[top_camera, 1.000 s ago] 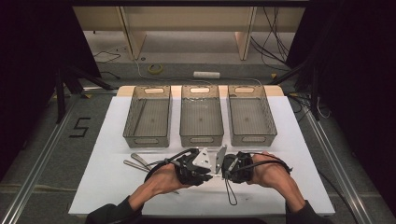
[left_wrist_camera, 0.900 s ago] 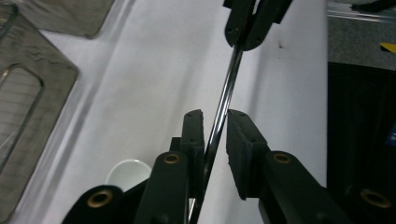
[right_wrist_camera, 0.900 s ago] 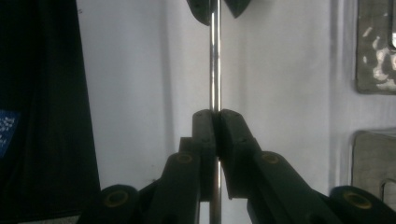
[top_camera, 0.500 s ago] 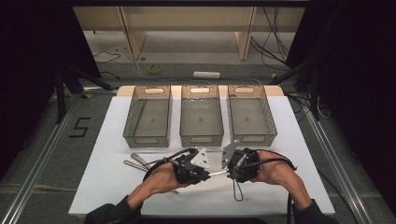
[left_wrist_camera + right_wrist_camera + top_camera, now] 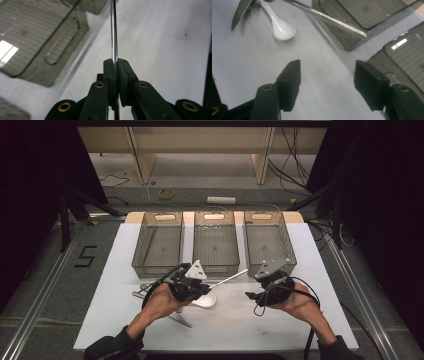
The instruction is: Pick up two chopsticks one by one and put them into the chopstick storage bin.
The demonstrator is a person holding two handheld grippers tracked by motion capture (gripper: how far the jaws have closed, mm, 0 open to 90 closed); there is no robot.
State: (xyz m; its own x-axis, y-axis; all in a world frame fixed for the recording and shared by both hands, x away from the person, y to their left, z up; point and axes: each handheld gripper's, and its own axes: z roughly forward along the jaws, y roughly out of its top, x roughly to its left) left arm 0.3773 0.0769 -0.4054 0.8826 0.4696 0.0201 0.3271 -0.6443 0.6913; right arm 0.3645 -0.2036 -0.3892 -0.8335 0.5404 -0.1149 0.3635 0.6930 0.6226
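Observation:
My left gripper (image 5: 204,289) (image 5: 116,65) is shut on a slim metal utensil (image 5: 227,279) (image 5: 113,30). Its shiny handle sticks out to the right, toward the middle bin (image 5: 216,269), above the white table (image 5: 300,255). In the right gripper view the same metal utensil (image 5: 324,17) crosses the top. My right gripper (image 5: 251,296) (image 5: 327,75) stands to the right of it, in front of the right bin (image 5: 270,265). Its jaws have just been opening and nothing is between them.
Three clear smoky bins stand side by side at the back; the left bin (image 5: 137,262) is nearest my left hand. A white spoon (image 5: 206,301) (image 5: 282,28), a knife (image 5: 180,319) (image 5: 240,11) and more cutlery (image 5: 142,292) lie beneath the left hand.
The two grippers were close together at the metal utensil. The right one has drawn away to the right with its jaws apart. The left one keeps the utensil and has shifted a little.

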